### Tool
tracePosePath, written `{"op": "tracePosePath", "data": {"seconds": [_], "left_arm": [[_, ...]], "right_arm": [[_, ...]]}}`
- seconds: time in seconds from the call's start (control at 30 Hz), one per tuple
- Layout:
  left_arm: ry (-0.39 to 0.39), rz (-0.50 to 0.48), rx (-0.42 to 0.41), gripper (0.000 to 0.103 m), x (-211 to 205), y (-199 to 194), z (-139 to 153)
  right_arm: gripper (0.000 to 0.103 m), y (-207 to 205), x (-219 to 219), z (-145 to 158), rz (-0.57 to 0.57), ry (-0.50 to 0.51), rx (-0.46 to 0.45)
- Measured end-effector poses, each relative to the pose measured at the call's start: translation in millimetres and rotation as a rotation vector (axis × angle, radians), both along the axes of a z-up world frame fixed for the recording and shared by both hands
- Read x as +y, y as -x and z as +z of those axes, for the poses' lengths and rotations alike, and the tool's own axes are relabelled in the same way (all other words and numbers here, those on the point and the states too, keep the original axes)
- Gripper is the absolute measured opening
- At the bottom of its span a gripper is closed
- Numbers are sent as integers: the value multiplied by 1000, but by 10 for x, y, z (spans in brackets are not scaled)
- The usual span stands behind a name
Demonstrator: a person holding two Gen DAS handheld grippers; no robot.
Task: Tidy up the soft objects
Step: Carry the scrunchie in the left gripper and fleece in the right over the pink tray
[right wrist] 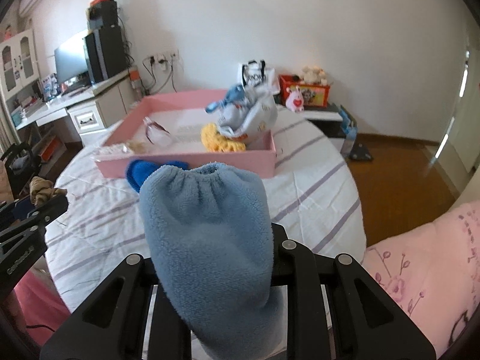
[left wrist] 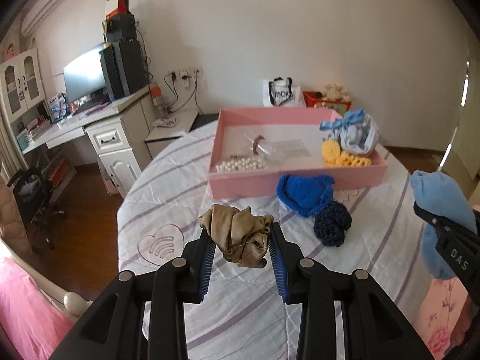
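My left gripper [left wrist: 241,240] is shut on a crumpled tan stocking [left wrist: 240,235] and holds it above the bed. My right gripper [right wrist: 210,240] is shut on a light blue fleece sock [right wrist: 207,234] that hides its fingers; it also shows at the right edge of the left wrist view [left wrist: 441,207]. A pink tray [left wrist: 300,180] on the bed holds a light blue cloth bundle [left wrist: 352,133], yellow crochet pieces [left wrist: 339,154], white beads [left wrist: 240,165] and a clear plastic item [left wrist: 261,147]. A bright blue knitted piece [left wrist: 306,193] and a dark navy knitted piece [left wrist: 331,225] lie on the bed in front of the tray.
The bed has a white striped quilt [left wrist: 180,186] and a pink floral cover [right wrist: 420,264] at the right. A white desk [left wrist: 90,126] with a monitor stands at the left, an office chair [left wrist: 33,198] beside it. A white bag [left wrist: 280,93] and a red box [left wrist: 327,99] sit behind the tray.
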State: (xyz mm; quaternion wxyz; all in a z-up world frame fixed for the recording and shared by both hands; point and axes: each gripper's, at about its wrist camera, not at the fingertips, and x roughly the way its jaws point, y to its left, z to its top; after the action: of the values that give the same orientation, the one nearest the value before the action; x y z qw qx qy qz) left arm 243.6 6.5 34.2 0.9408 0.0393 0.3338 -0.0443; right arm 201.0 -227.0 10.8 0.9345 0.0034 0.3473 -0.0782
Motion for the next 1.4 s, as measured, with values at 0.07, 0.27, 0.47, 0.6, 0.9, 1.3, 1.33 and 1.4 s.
{"op": "tracePosePath", "data": {"seconds": [0.07,0.27,0.47,0.6,0.9,1.3,1.33,1.4], "left_arm": [[6,-2,-17,32,1,74,62],[14,0,-87,32,7,327,290],[27,2,-171,32,24,660,514],[34,9,-223,32,46,883,594],[58,14,-292,32,133,1303,699],[60,9,-309,32,134,1471,727],[60,10,-307,32,111,1436,726],[59,9,-304,32,101,1421,731]], "right_arm": [[19,71,28,72,9,5,-22],[19,270,164,329,44,20,-96],[19,467,279,558,78,42,-173],[19,596,360,674,102,54,-218],[19,825,481,825,129,75,-281],[19,892,517,861,137,81,-300],[19,887,513,860,135,80,-299],[19,885,504,859,134,78,-298]]}}
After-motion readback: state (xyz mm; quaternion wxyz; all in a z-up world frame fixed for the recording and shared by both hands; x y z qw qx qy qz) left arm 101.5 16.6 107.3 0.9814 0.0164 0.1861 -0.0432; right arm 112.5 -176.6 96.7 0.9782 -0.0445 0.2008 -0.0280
